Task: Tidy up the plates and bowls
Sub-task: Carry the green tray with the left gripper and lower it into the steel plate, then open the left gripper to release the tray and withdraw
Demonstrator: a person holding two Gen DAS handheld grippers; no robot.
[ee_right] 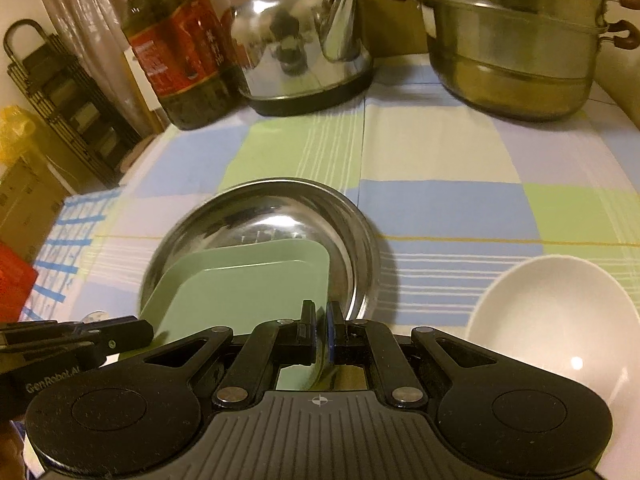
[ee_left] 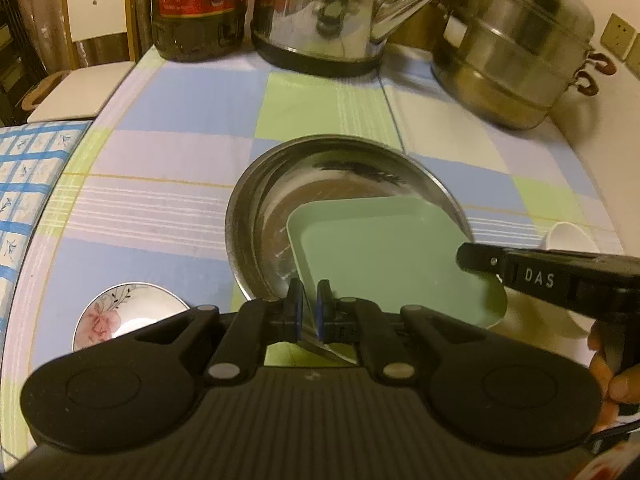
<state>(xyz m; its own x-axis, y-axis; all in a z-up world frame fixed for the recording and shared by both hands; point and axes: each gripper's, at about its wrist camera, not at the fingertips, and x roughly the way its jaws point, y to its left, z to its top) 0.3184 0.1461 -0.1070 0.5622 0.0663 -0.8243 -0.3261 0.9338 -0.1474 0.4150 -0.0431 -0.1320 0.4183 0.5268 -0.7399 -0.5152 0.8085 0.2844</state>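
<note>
Pinching the near rim of the steel plate [ee_left: 256, 216] with my left gripper [ee_left: 310, 308] steadies it near the tablecloth's [ee_left: 168, 128] front edge, while my right gripper [ee_right: 320, 328] clamps the green square plate [ee_right: 248, 284], resting tilted inside it to nest. White bowl [ee_right: 560, 320] waits at the right edge.

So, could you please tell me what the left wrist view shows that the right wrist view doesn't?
Left only: a floral bowl and a white chair. Right only: a black rack and most of the white bowl. Both: the green plate in the steel plate, kettle, steamer, bottle, and both grippers.
</note>
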